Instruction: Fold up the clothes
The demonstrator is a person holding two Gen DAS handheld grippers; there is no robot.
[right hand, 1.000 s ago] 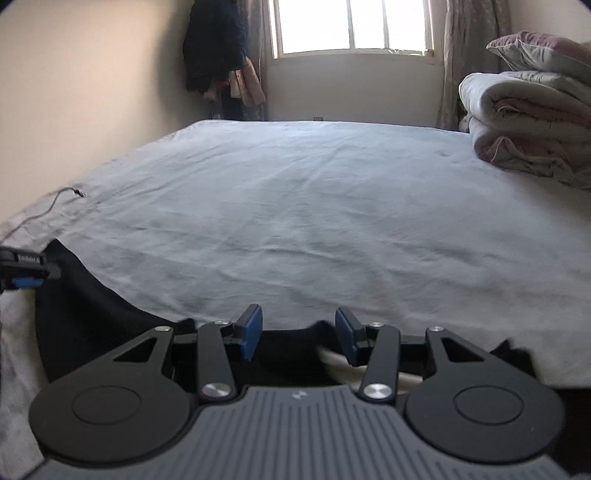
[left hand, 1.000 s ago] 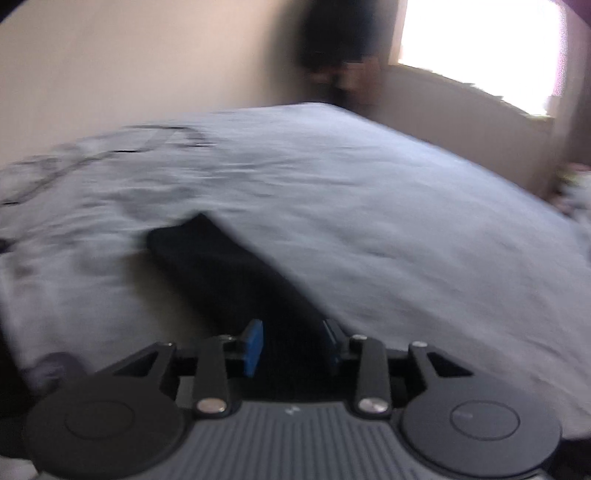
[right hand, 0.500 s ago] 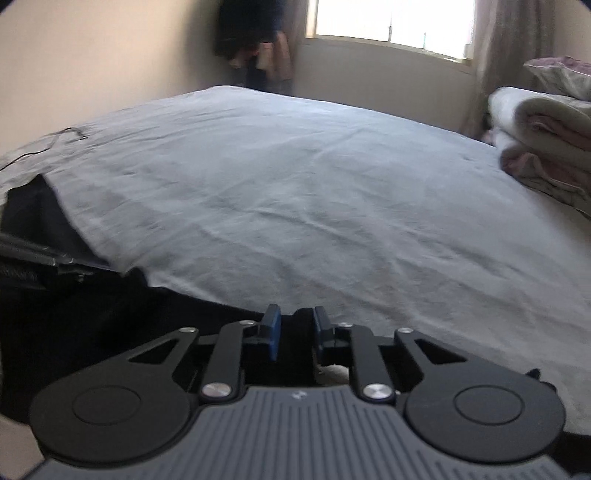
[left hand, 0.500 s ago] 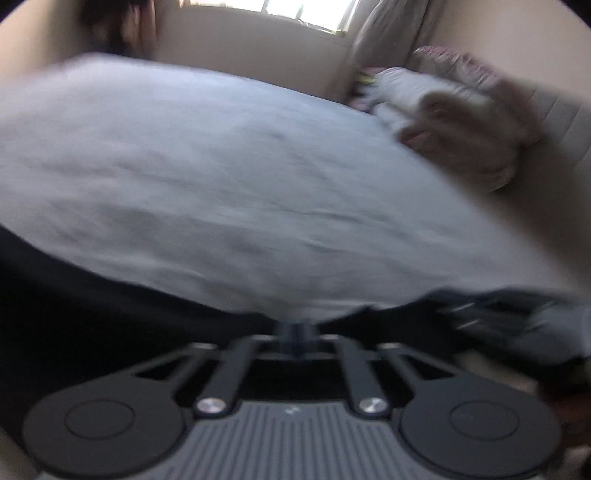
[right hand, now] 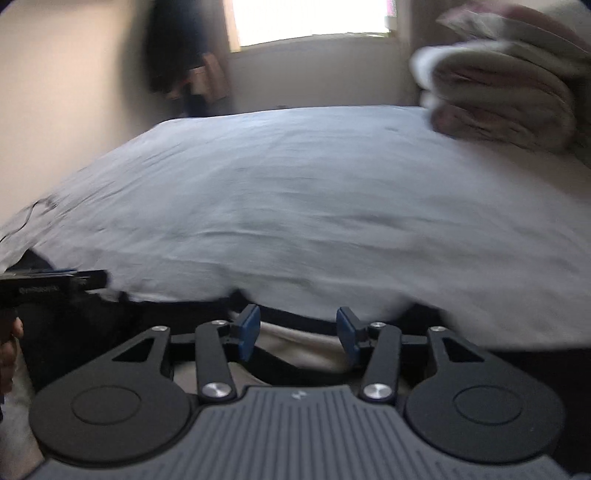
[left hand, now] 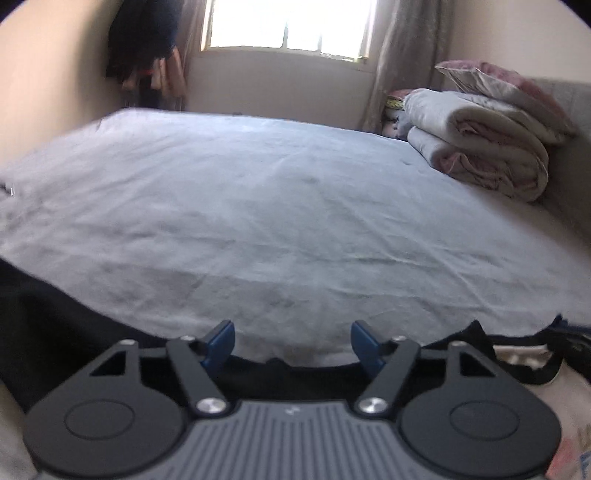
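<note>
Along the bed's [left hand: 295, 206] near edge, the black garment [left hand: 55, 332] is lying crosswise beneath both grippers; left gripper [left hand: 292, 341] and right gripper [right hand: 298, 329] are hovering with jaws just opened, gripping nothing.

Both wrist views low at near bed [left hand: 295, 206] edge, facing window [left hand: 288, 26], sharing quilts [right hand: 502, 96]

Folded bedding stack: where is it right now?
The folded bedding stack sits at the bed's far right in both wrist views, against the headboard, just right of the curtain and window.
</note>
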